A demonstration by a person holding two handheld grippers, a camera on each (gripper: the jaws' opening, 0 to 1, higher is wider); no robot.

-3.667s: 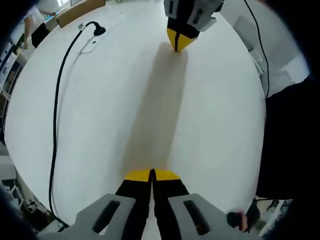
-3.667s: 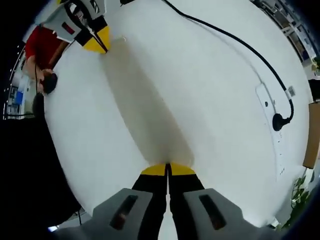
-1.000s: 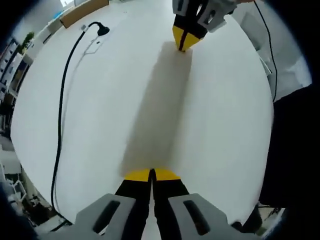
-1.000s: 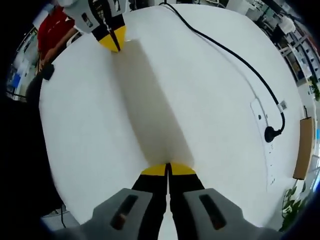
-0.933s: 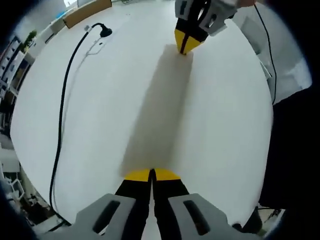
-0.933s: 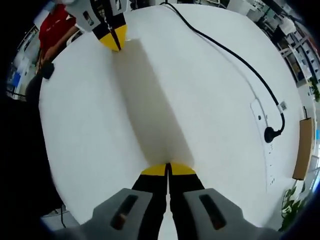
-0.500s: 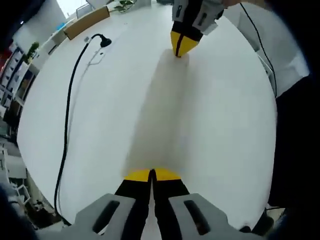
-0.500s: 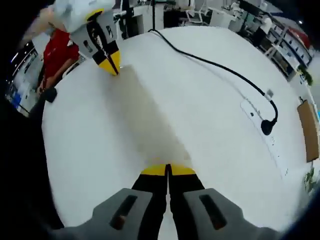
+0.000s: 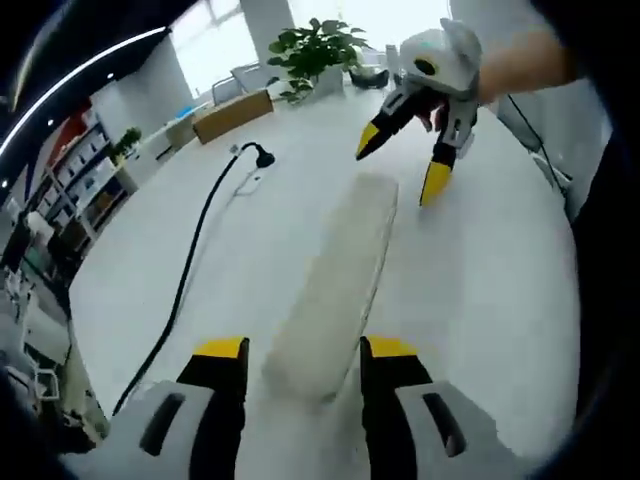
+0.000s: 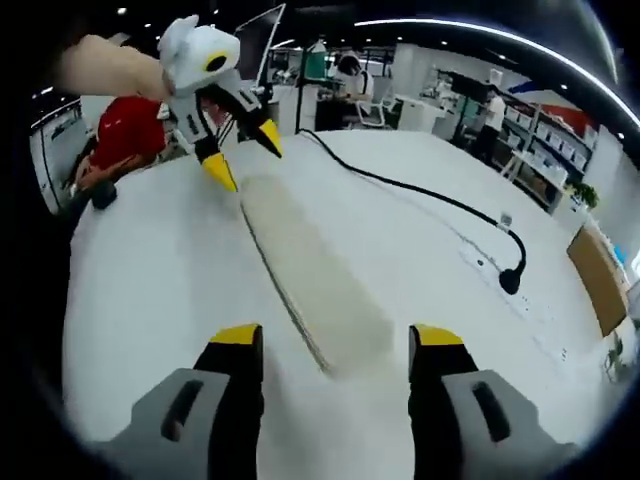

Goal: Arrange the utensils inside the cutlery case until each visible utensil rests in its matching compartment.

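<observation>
The left tongs (image 9: 300, 348) stand wide open, one jaw at each side of the near end of the case (image 9: 335, 287), and touch nothing. The right tongs (image 10: 337, 337) are wide open too, around the opposite end of it.

The case lies flat on the white bench (image 9: 470, 300), long and narrow, pale beige, between the two tongs. I judge it light and rather soft, like a fabric roll or pouch, so it may sag if it is lifted by one end. The better hold seems to be at the two short ends together, or on an edge flap to open it. No utensils can be seen; I cannot tell if it is closed or rolled.

The left gripper view shows a plant (image 9: 315, 45) and a wooden box (image 9: 232, 113) behind the black cable (image 9: 195, 255). The right gripper view shows a person in red (image 10: 125, 140) at the bench edge, and the cable's plug (image 10: 510, 282).
</observation>
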